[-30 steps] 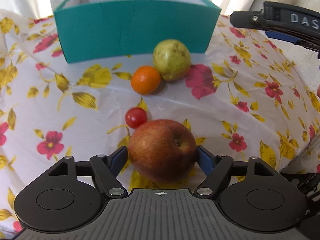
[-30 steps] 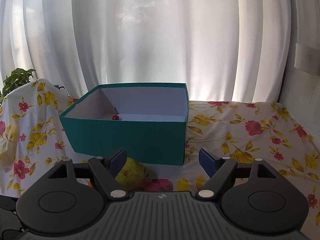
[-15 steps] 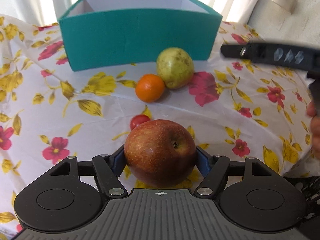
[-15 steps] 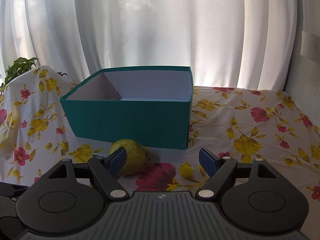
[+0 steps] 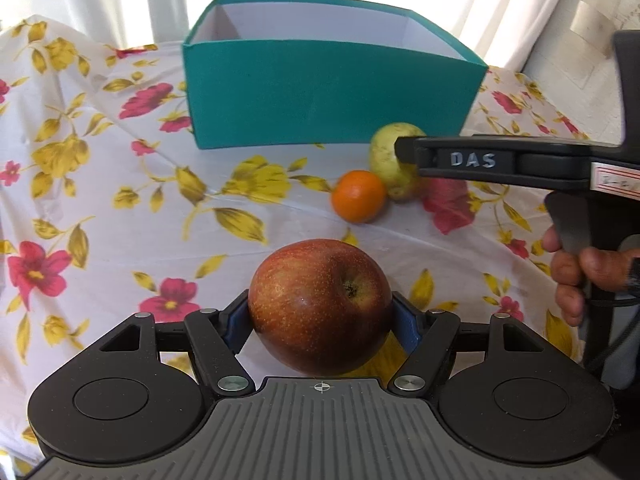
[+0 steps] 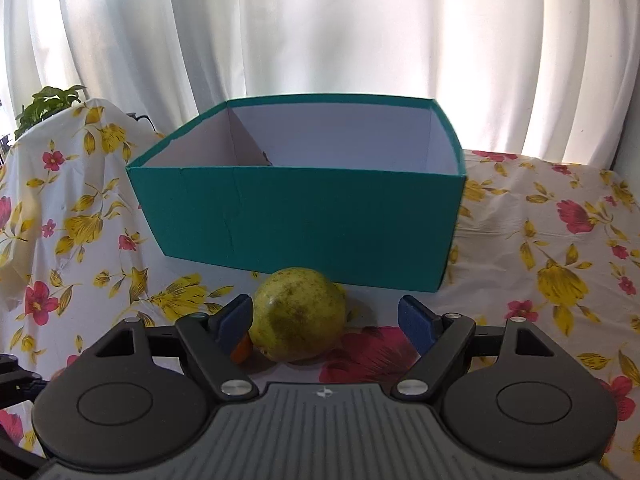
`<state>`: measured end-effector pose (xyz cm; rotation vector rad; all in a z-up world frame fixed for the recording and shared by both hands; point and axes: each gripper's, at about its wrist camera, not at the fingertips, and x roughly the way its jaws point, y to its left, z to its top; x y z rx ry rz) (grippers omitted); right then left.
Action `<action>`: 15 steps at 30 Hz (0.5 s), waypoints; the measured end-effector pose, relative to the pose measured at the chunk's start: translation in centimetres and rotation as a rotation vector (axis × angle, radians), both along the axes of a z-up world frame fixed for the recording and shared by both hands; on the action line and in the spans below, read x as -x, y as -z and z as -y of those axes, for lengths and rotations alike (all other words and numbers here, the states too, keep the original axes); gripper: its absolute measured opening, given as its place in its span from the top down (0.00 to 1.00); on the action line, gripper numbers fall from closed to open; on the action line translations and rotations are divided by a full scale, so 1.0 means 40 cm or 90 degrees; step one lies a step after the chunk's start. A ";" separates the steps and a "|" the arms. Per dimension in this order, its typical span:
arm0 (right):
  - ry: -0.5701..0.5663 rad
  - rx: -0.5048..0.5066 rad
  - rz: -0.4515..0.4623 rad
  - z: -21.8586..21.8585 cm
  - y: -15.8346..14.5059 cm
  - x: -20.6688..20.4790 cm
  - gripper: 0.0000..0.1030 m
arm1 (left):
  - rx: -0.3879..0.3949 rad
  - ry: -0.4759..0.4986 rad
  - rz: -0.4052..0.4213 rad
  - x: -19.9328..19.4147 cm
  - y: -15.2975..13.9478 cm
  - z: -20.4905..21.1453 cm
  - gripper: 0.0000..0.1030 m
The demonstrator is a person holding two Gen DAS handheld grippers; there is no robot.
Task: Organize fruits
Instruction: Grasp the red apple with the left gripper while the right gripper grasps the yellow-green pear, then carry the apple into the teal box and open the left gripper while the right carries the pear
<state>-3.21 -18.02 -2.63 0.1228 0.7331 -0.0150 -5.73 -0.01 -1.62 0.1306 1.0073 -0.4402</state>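
1. Tool in my left hand [image 5: 320,320] grips the apple [image 5: 320,306], both blue pads pressed on its sides and the fruit raised off the table [image 5: 120,208], I judge so it can go into the box [image 5: 332,98] at 12 o'clock.
2. My right tool [image 6: 324,322] stands open around the pear [image 6: 300,314], pads not touching, likely lining up a grasp.
3. An orange [image 5: 358,196] sits touching the pear at its 8 o'clock, crowding that pad.
4. From the left view, the right tool's body [image 5: 500,162] crosses at 2 o'clock, beside the apple's path to the box.
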 end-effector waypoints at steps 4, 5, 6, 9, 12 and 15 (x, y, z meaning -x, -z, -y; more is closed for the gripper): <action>0.005 -0.014 -0.021 -0.018 0.026 -0.034 0.22 | -0.003 -0.004 -0.005 -0.013 0.000 -0.018 0.27; 0.006 -0.020 -0.026 -0.021 0.033 -0.039 0.22 | -0.004 -0.003 -0.006 -0.016 0.000 -0.021 0.27; 0.009 -0.023 -0.031 -0.027 0.042 -0.047 0.22 | -0.004 -0.004 -0.006 -0.018 0.000 -0.024 0.27; 0.025 -0.027 -0.031 -0.031 0.053 -0.060 0.25 | -0.004 -0.004 -0.011 -0.025 0.003 -0.032 0.27; 0.036 -0.038 -0.057 -0.030 0.068 -0.080 0.33 | -0.004 -0.004 -0.014 -0.031 0.005 -0.036 0.27; 0.050 -0.064 -0.065 -0.021 0.078 -0.085 0.36 | 0.001 -0.006 -0.015 -0.034 0.006 -0.038 0.27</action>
